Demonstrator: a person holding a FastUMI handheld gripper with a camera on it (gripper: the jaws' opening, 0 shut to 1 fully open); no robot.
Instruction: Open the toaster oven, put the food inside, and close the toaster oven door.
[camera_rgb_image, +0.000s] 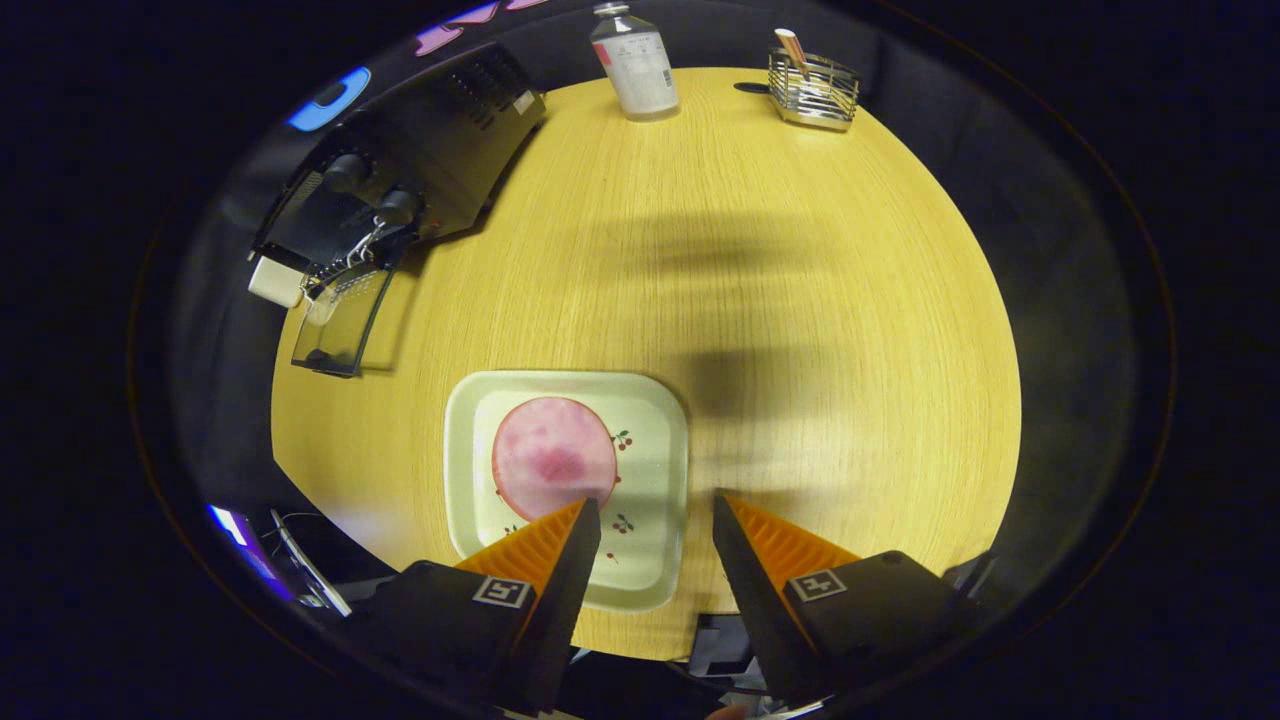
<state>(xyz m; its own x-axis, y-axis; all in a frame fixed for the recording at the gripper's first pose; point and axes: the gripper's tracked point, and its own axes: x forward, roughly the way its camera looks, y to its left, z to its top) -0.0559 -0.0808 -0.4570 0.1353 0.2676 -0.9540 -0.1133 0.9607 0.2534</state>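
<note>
A round pink slice of ham (553, 457) lies on a pale square plate (655, 430) with small cherry prints, on the wooden table. My gripper (655, 505) hovers over the plate's near right part, open, with nothing between its orange fingers (545, 545). The left fingertip overlaps the slice's near edge in the picture; whether it touches I cannot tell. The black toaster oven (420, 150) stands at the far left of the table, its glass door (340, 320) folded down and open toward the plate.
A clear bottle (635, 60) with a white label stands at the table's far edge. A wire basket (812, 88) sits to its right. A white block (275, 281) lies by the oven's left corner. Bare tabletop (800, 300) spreads beyond and right of the plate.
</note>
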